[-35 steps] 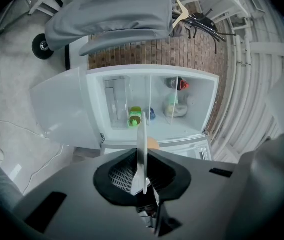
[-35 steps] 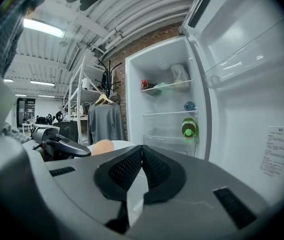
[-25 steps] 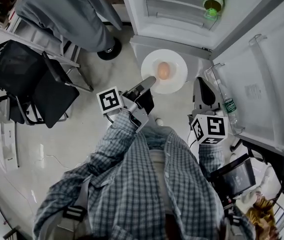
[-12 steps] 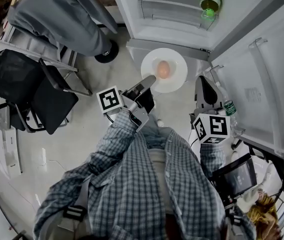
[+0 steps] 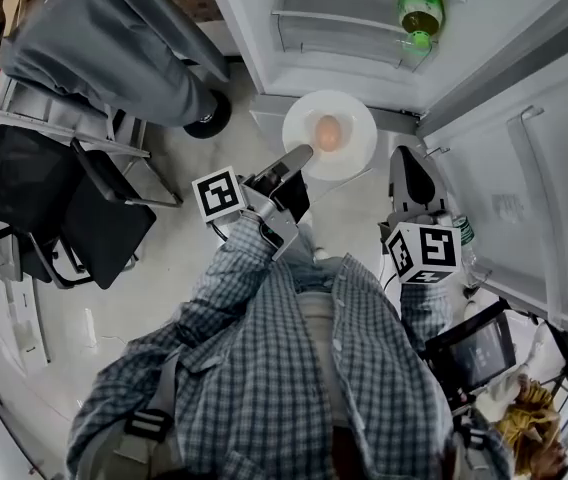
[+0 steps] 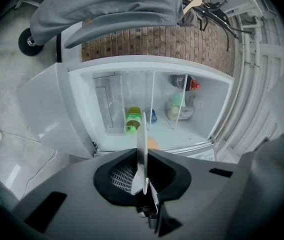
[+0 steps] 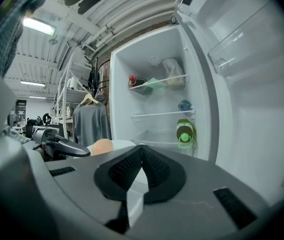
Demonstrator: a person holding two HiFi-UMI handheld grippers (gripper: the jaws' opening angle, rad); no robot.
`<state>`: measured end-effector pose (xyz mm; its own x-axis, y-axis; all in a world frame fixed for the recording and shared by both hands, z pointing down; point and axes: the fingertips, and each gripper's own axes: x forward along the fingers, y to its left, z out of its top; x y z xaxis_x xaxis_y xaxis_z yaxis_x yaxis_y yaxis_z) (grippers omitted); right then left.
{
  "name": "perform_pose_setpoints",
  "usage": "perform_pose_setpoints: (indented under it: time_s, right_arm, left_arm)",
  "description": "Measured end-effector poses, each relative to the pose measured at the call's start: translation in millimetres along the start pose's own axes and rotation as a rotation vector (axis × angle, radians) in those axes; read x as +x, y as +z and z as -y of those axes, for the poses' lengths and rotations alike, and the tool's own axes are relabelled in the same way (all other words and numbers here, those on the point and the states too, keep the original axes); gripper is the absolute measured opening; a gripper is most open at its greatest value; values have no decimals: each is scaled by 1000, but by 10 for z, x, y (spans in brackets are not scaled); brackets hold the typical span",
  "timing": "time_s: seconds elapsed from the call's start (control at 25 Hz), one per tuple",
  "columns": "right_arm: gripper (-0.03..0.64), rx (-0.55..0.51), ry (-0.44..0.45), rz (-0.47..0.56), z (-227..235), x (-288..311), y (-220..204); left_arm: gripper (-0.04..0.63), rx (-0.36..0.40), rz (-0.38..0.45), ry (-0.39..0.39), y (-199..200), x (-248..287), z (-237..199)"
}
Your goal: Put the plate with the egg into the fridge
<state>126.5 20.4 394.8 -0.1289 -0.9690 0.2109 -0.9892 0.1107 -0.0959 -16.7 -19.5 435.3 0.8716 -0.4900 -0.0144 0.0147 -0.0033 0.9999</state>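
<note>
A white plate (image 5: 349, 156) with a brown egg (image 5: 329, 133) on it hangs level just in front of the open fridge (image 5: 344, 38). My left gripper (image 5: 299, 158) is shut on the plate's near rim. In the left gripper view the plate (image 6: 142, 149) runs edge-on between the jaws, and the egg (image 6: 153, 143) peeks out behind it. My right gripper (image 5: 409, 173) is to the right of the plate, shut and holding nothing. From the right gripper view I see the egg (image 7: 102, 147), the plate (image 7: 124, 145) and the left gripper (image 7: 64, 148) at left.
A green bottle (image 5: 419, 8) lies on a fridge shelf, with more items on the upper shelves (image 7: 157, 81). The open fridge door (image 5: 544, 168) stands at right with a water bottle (image 5: 461, 230) in its rack. Black chairs (image 5: 54, 188) and a grey garment (image 5: 114, 48) are at left.
The plate and both grippers have edged a little closer to the fridge opening. The left gripper's hold on the plate is unchanged.
</note>
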Motion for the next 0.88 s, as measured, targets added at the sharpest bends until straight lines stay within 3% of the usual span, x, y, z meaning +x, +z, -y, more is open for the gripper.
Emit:
perform_pose_setpoints:
  time_s: [0.2,0.88]
  right_arm:
    - [6,16,-16,14,46,268,63]
    - [6,31,-59,6,-76,829,190]
  left_arm:
    - [41,-31,3,-27,232,139,-7]
    - [41,-11,-39,-26,789,284,33]
